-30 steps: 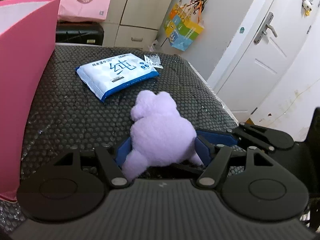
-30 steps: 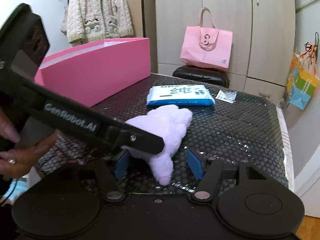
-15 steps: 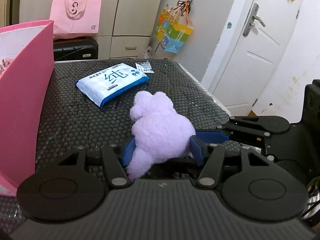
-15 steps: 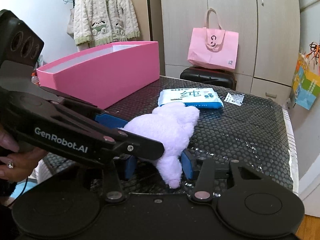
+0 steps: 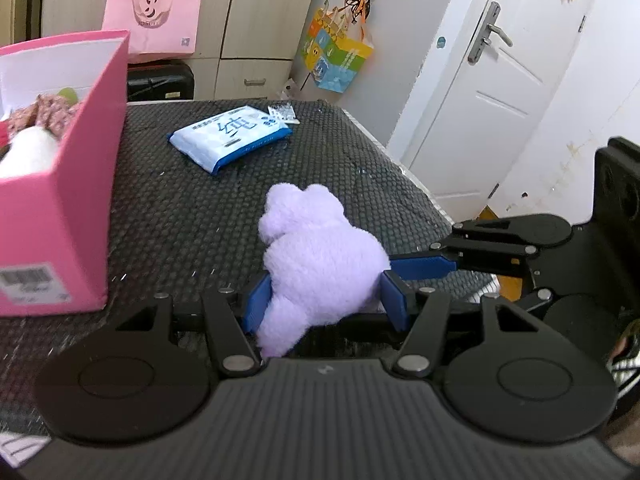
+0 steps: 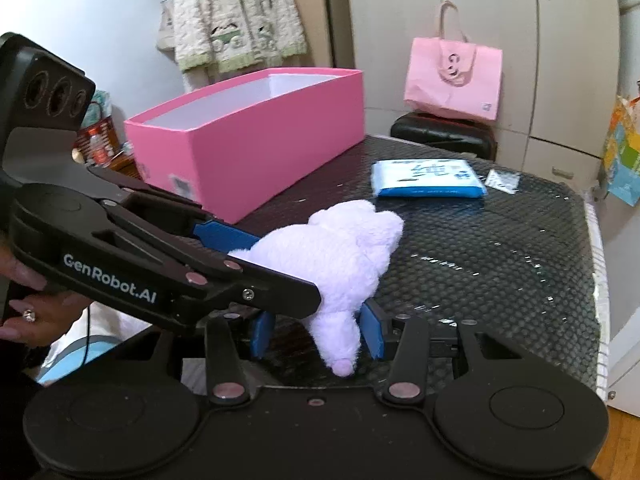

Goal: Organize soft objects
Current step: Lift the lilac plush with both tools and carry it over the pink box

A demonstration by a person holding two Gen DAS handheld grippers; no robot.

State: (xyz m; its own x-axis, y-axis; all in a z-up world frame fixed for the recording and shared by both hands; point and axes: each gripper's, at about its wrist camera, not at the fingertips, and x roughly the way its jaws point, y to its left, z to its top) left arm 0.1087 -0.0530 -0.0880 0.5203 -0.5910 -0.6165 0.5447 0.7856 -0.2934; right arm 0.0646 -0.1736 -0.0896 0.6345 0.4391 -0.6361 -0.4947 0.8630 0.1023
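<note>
Black honeycomb mat [image 5: 180, 216] | plush toy [image 5: 320, 256]: pale lilac, fluffy, lumpy

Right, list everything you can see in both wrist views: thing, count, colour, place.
plush toy: one, lilac, near table edge, between both grippers' pads
pink box: one, open, table's left side, soft items inside
wipes pack: one, blue and white, far on the table
small sachet: one, clear, beside the wipes pack
table: one, black honeycomb mat
pink tote bag: one, on a black stool by the cupboards
colourful bag: one, hanging on the wall
knit cardigan: one, cream, hanging
door: one, white
left gripper: black, blue pads squeezing the toy
right gripper: black, blue pads on the toy's end
hand: one, holding the left gripper
</note>
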